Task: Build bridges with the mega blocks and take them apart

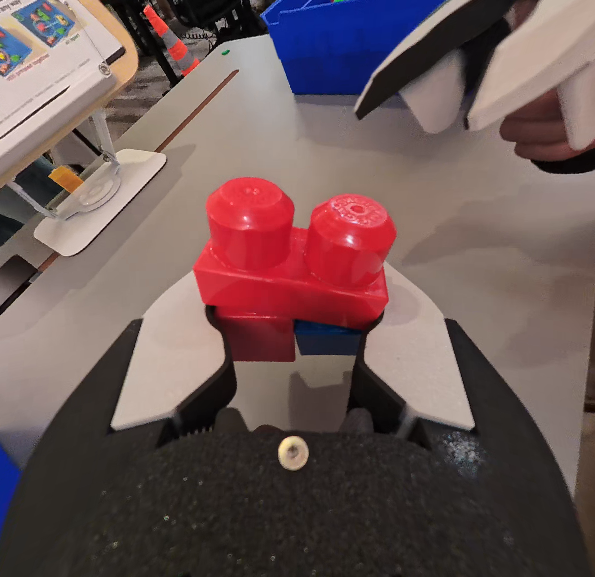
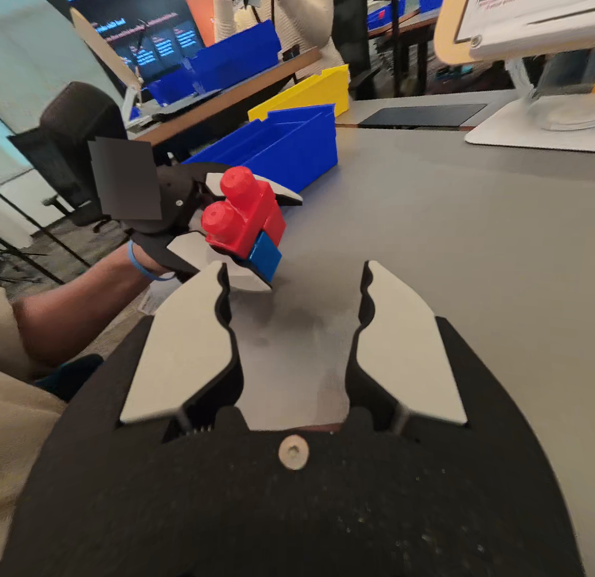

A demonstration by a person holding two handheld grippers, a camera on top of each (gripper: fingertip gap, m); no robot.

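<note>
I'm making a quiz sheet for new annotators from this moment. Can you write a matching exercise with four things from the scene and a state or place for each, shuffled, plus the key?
Things
1. left gripper
2. right gripper
3. two-stud red block
4. blue bin

States or places
A. open, holding nothing
B. on the table, with red and green blocks inside
C. on top, spanning a small red block and a blue block
D. shut on the bridge

Pairs: 1-D, 2-A, 3-C, 4-B
</note>
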